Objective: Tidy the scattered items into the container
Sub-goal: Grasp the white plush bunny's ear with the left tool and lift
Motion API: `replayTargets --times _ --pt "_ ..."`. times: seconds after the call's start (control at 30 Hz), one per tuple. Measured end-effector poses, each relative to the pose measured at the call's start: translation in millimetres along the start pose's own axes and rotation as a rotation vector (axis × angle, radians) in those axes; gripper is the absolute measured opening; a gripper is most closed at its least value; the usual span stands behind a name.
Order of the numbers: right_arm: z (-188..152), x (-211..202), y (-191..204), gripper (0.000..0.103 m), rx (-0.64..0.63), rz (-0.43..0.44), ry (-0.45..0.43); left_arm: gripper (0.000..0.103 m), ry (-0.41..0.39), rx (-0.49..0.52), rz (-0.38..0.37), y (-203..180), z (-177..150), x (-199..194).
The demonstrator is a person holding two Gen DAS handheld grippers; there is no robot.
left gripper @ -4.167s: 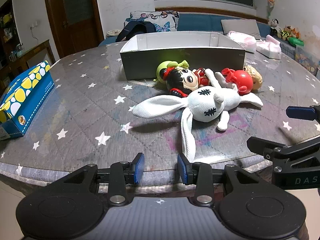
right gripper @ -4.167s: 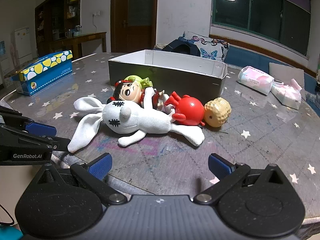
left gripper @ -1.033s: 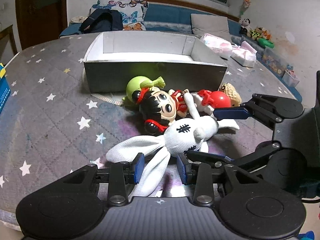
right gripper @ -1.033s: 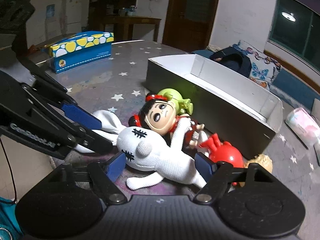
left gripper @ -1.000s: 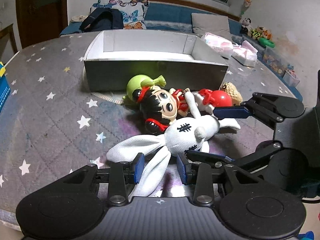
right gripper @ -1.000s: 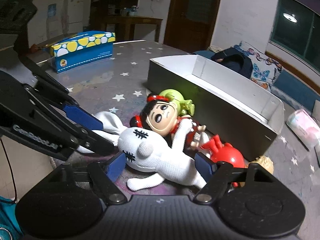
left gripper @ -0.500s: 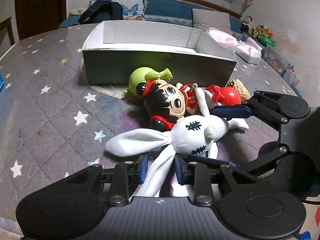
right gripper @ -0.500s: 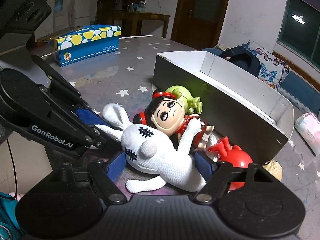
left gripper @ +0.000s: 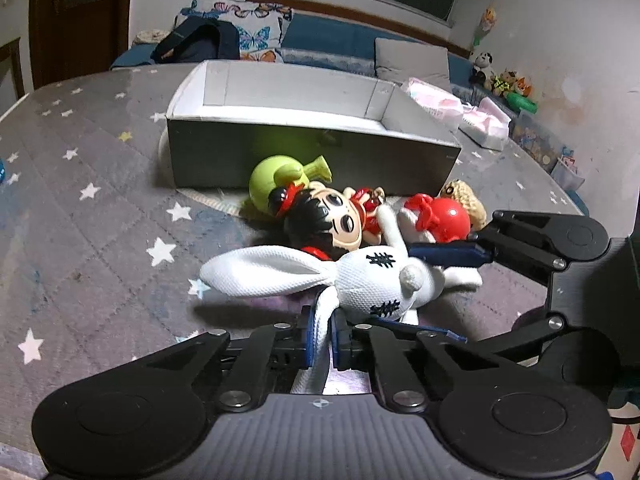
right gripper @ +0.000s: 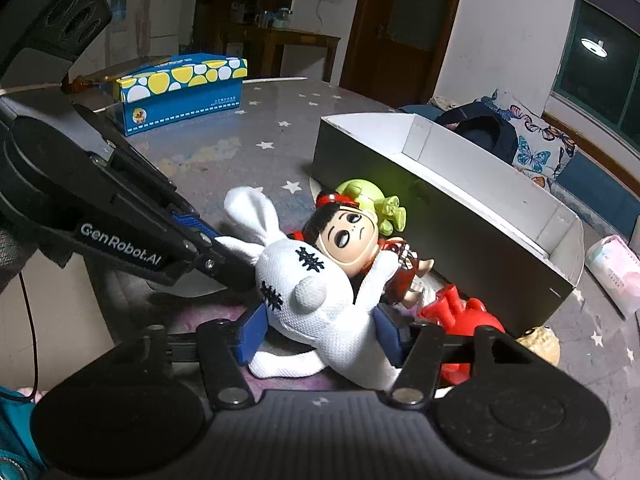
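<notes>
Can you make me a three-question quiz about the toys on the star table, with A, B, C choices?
1. Where is the doll?
A. In the box
B. On the table in front of the box
C. On the sofa

2. What colour is the bunny?
A. White
B. Pink
C. Brown

3. What is the left gripper doing?
A. Hanging open in the air
B. Pinching the ball
C. Pinching the bunny's ear

Answers:
1. B, she lies on the table against the near wall of the box.
2. A, its fabric is white with black stitches.
3. C, its fingers are squeezed on the long ear; the ball lies apart.
</notes>
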State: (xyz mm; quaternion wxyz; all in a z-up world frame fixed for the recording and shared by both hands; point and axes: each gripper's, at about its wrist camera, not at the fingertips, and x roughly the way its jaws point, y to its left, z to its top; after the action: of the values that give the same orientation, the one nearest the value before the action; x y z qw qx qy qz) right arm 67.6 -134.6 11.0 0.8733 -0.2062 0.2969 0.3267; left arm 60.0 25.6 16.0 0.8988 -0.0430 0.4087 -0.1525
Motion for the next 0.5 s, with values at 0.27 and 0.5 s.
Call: replayTargets --times 0.27,0.5 --pt "1.4 -6.8 3.1 0.052 0.022 -0.014 -0.020 0.008 -0.063 0.035 0.001 -6.4 5.2 -19.3" --pt "-3.4 -4.7 1.1 0.052 0.057 -0.039 -0.031 0.008 -0.087 0.080 -0.010 -16.8 13.1 -24.3"
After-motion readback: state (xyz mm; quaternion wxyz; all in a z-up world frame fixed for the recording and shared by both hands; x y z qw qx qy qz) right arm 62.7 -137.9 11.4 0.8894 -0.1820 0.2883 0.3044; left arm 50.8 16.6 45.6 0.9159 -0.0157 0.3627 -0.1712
